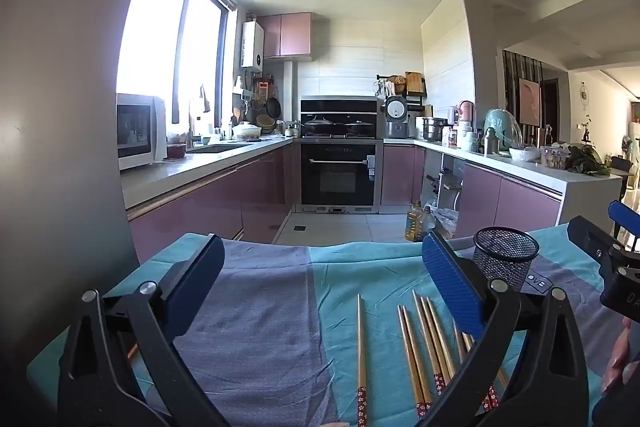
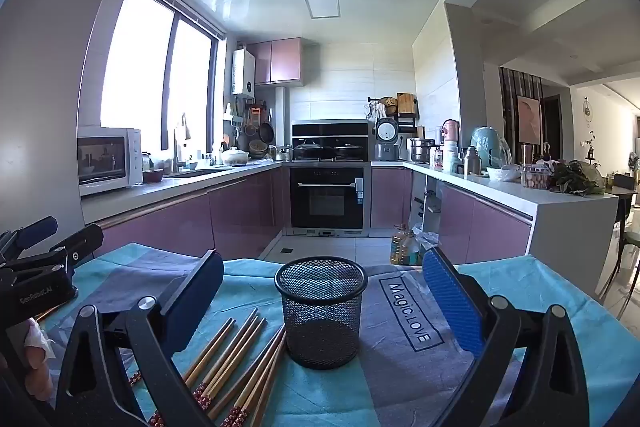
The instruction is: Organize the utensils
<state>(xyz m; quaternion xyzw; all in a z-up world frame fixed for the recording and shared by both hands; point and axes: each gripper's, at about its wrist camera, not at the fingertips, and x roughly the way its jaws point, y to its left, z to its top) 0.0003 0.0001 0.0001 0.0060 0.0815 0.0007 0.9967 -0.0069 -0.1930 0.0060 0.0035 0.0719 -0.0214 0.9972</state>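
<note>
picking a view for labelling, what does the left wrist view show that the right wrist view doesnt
Only the left wrist view: the right gripper from the side, at the frame's right edge, and one chopstick lying apart from the rest.

Only the right wrist view: the whole mesh cup, empty, the full Magic.LOVE print, and the left gripper at the left edge.

Both: chopsticks loose on the teal and grey cloth, both grippers open and empty, the same kitchen behind.

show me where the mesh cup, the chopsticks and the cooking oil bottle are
mesh cup [image 2: 321, 323], right wrist view, front wall.
chopsticks [image 1: 361, 339], left wrist view, shaft of the leftmost stick.
cooking oil bottle [image 2: 398, 245], right wrist view, yellow body.
</note>
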